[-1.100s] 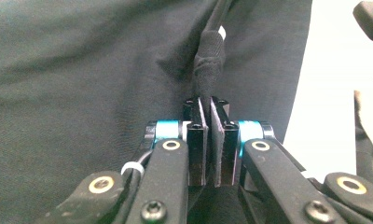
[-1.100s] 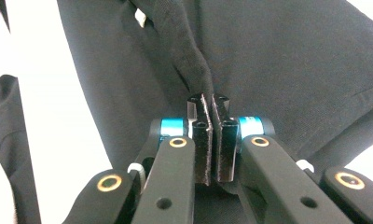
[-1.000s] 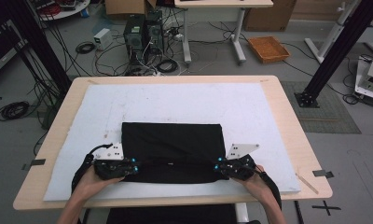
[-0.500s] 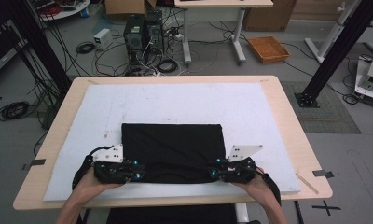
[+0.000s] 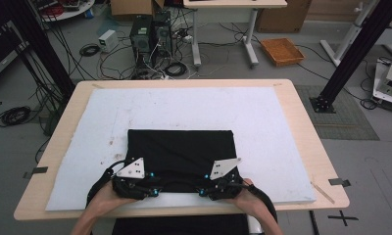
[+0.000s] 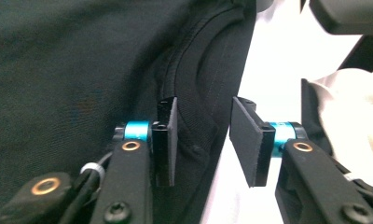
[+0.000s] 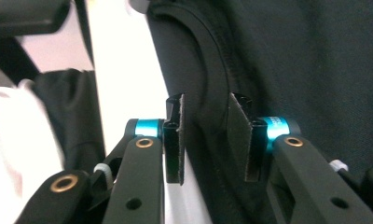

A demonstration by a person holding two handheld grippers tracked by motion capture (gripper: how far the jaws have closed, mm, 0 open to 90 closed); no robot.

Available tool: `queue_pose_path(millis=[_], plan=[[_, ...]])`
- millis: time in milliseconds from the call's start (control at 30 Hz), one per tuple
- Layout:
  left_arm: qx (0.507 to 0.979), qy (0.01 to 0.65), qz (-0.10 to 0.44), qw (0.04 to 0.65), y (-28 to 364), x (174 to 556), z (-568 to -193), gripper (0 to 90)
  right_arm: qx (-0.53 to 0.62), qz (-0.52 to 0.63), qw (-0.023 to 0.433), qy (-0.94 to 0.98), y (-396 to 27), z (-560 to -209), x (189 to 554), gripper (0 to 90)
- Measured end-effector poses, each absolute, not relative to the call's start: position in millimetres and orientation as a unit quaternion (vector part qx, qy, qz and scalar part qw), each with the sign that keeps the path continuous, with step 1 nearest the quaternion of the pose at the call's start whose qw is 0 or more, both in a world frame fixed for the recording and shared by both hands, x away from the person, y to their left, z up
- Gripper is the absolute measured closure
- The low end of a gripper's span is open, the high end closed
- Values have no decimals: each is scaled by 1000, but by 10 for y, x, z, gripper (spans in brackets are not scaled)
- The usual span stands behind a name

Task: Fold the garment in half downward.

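We've got the folded black shirt [image 5: 180,152] lying lower centre of the frame on the white mat [image 5: 262,122] on the counter. Left gripper [image 5: 152,188] and right gripper [image 5: 204,190] sit at its near edge, jaws just been opening, spread around the hem, not pinching.

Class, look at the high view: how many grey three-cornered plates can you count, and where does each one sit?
2. One plate rides on the left gripper, over the black cloth's near left corner; the other plate rides on the right gripper, near the cloth's right corner.

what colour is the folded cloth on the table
Black, plain with no pattern; the cloth shows best in the high view.
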State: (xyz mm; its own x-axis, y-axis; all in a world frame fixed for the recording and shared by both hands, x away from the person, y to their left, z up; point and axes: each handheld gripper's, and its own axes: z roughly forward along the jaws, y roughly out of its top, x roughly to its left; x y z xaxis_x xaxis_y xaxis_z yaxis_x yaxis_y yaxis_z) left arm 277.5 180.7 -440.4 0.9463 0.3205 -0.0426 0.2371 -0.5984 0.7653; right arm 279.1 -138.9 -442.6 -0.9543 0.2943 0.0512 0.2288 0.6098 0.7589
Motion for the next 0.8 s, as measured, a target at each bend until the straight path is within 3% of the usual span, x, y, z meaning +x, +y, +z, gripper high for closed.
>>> queue_pose_path(millis=[133, 333, 667, 800], plan=[[898, 157, 67, 405, 1737, 2788, -4433, 609, 154, 397, 56, 903, -1320, -4468, 2833, 712], [892, 160, 63, 419, 1781, 2791, -4403, 829, 156, 402, 61, 900, -1333, -4439, 2845, 835], [899, 141, 24, 415, 1820, 2699, -4435, 843, 151, 409, 32, 899, -1451, -4430, 2729, 845], [896, 141, 10, 422, 1841, 2715, -4430, 802, 155, 413, 18, 897, -1465, -4453, 2735, 829]])
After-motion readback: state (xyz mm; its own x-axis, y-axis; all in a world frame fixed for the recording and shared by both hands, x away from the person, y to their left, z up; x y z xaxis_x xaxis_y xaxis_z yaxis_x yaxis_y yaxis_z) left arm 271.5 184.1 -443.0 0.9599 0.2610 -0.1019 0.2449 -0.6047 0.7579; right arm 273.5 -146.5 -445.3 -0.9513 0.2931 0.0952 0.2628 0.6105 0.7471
